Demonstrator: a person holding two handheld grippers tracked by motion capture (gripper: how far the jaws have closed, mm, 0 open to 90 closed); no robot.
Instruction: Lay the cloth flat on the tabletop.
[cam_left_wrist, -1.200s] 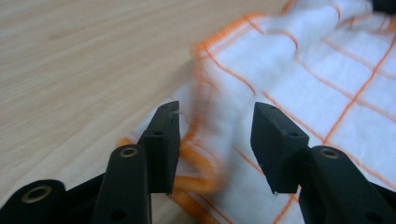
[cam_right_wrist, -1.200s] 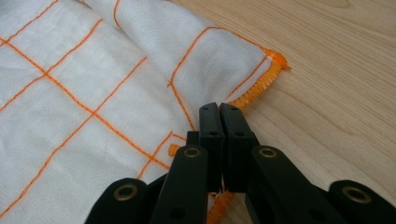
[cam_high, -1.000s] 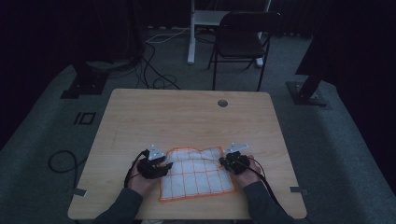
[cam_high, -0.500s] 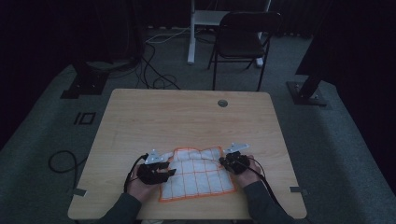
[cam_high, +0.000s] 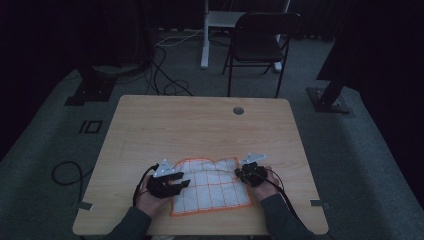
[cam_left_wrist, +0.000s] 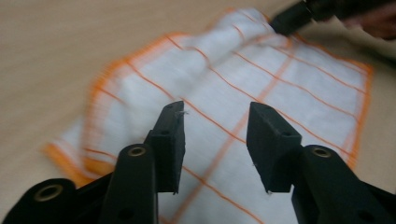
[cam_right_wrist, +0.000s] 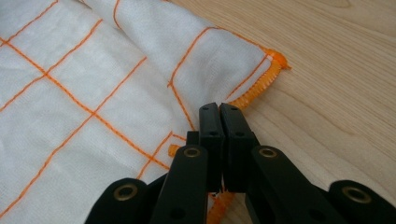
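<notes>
A white cloth with an orange grid and orange hem (cam_high: 212, 186) lies flat near the front edge of the wooden table (cam_high: 200, 125). My left gripper (cam_high: 183, 183) hovers at the cloth's left edge. In the left gripper view its jaws (cam_left_wrist: 215, 109) stand apart over the cloth (cam_left_wrist: 289, 79) with nothing pinched between them; they have just been closing. My right gripper (cam_high: 240, 174) is at the cloth's far right corner. Its jaws (cam_right_wrist: 219, 109) are shut on the orange hem of the cloth (cam_right_wrist: 93, 70), close to the corner.
A round cable hole (cam_high: 238, 110) sits at the table's far right. Beyond the table stand a black folding chair (cam_high: 260, 42) and a white post; cables lie on the floor at the left. Bare wood stretches behind the cloth.
My left gripper has slid slightly toward the near edge and onto the cloth's left side, jaws a little narrower. The right gripper and the cloth corner it holds have stayed put.
</notes>
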